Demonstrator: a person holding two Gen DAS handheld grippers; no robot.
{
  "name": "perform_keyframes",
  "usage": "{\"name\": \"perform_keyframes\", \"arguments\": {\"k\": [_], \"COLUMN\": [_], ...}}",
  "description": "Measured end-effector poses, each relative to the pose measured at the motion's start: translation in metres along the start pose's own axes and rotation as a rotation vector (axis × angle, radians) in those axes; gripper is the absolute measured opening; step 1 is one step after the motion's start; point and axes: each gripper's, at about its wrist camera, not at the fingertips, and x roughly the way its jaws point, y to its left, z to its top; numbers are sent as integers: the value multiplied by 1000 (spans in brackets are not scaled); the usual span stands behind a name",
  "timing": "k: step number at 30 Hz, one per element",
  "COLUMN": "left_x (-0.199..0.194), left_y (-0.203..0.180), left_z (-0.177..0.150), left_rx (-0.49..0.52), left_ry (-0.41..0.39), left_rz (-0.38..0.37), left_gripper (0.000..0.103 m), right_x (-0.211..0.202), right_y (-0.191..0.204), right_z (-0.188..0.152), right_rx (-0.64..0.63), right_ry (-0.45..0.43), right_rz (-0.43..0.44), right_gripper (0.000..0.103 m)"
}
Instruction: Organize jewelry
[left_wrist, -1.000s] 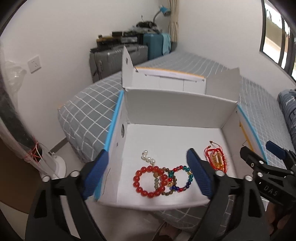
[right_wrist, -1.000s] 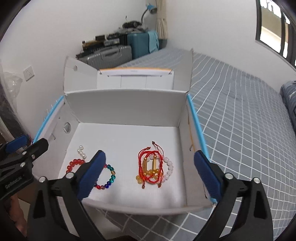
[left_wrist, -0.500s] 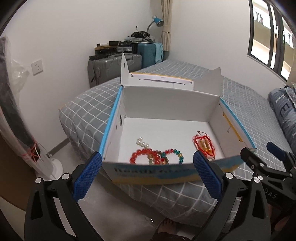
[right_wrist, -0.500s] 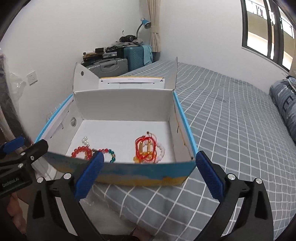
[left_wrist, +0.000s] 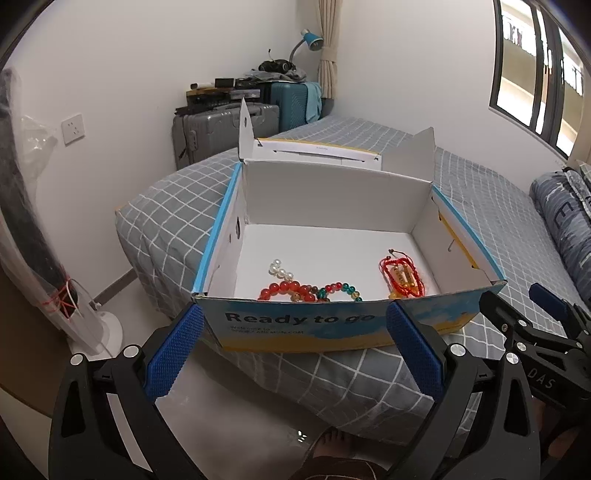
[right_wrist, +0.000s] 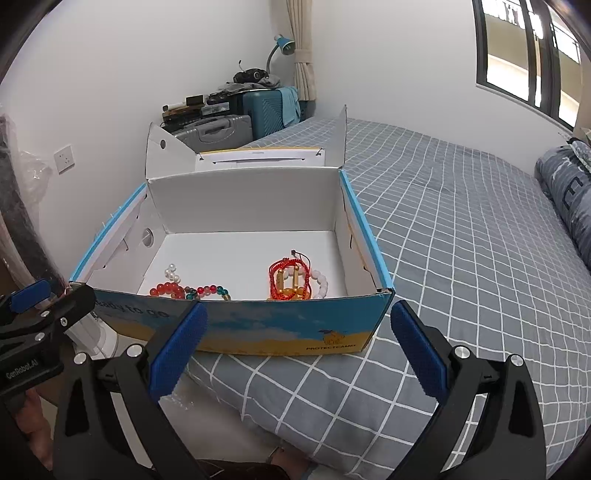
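Note:
An open cardboard box (left_wrist: 332, 325) (right_wrist: 277, 328) with a blue and yellow printed front stands on the corner of a grey checked bed. Inside lie a red bead bracelet (left_wrist: 284, 288) (right_wrist: 166, 288), a multicoloured bead bracelet (left_wrist: 341, 288) (right_wrist: 212, 290), a short string of white pearls (left_wrist: 280, 271) (right_wrist: 171, 273), and a red cord bracelet with gold charms (left_wrist: 400, 277) (right_wrist: 290, 277) beside pale pink beads (right_wrist: 321, 280). My left gripper (left_wrist: 293, 354) is open and empty in front of the box. My right gripper (right_wrist: 297, 354) is open and empty, also in front of it.
The bed (right_wrist: 461, 240) stretches right and back, with a dark pillow (right_wrist: 569, 192) at the far right. Suitcases (left_wrist: 221, 129) stand against the back wall. A wrapped standing fan (left_wrist: 92, 328) is on the floor at left. The box lid flaps (left_wrist: 314, 147) stand up behind.
Both grippers have pulled back and away from the box. A second ago they were over its inside; now its printed front wall shows in full. The jewelry has not moved.

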Motion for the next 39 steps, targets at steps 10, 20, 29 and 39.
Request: {"name": "perform_keyframes", "arguments": {"k": [10, 20, 29, 39], "left_x": [6, 6, 3, 6], "left_y": [-3, -4, -10, -10], "left_z": [-3, -1, -2, -2], "left_rx": [22, 24, 56, 46], "left_ry": [10, 9, 10, 17], "left_rz": [29, 28, 22, 22], "left_gripper": [97, 97, 97, 97], "right_x": [1, 1, 2, 2], "right_y": [-2, 0, 1, -1], "right_z": [0, 0, 0, 2], "right_rx": [2, -6, -11, -15], "right_ry": [8, 15, 14, 13], "right_rz": [-11, -10, -11, -13], "right_gripper": [95, 95, 95, 95]}}
